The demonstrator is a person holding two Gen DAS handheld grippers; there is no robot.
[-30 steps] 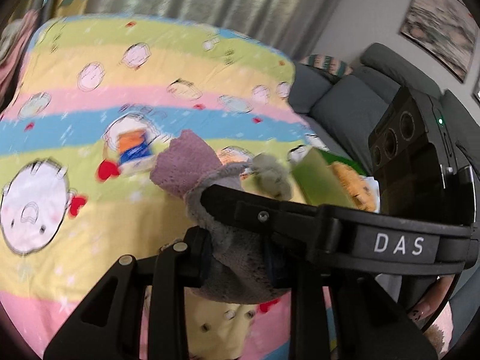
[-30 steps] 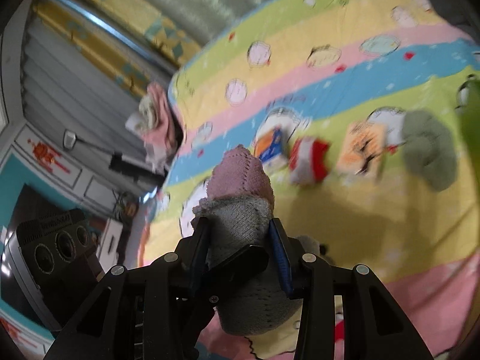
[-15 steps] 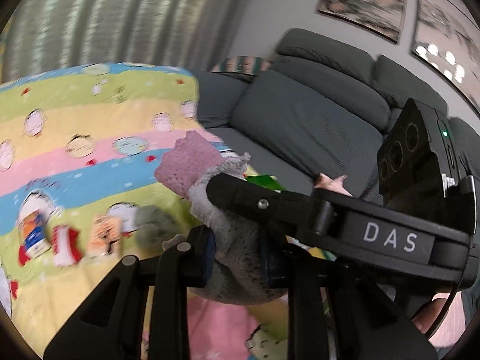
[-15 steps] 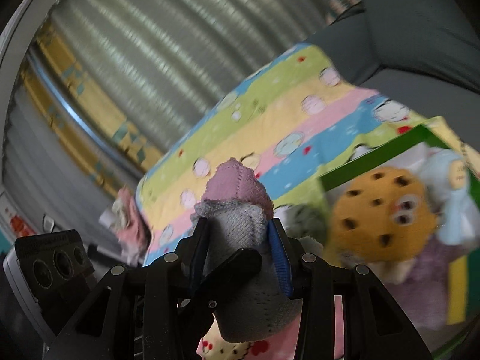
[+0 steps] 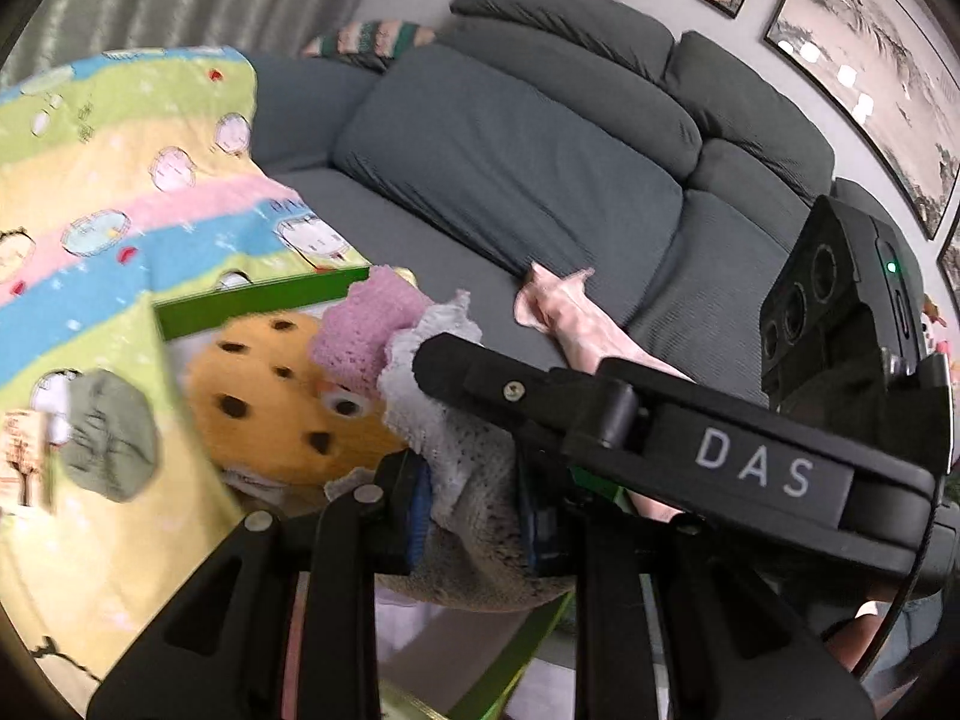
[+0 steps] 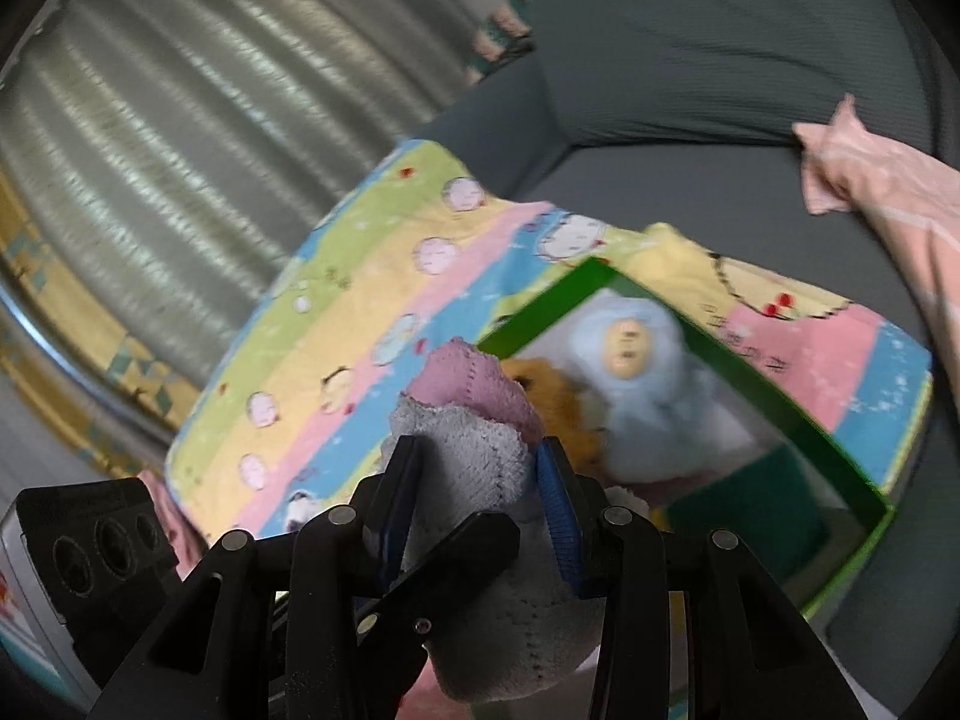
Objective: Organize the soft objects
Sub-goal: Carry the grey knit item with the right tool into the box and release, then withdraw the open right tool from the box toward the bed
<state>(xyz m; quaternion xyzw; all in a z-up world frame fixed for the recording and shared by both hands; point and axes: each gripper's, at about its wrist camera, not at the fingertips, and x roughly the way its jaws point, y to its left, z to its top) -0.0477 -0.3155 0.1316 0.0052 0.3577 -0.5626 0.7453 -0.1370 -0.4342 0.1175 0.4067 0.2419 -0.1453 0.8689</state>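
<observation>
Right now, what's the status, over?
Both hand-held grippers, left and right, shut on rolled grey-pink sock. Green box ahead, holding cookie plush. Nothing blocking.

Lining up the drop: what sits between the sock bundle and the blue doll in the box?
Right wrist view: the cookie plush lies between the sock bundle and the blue doll.
</observation>
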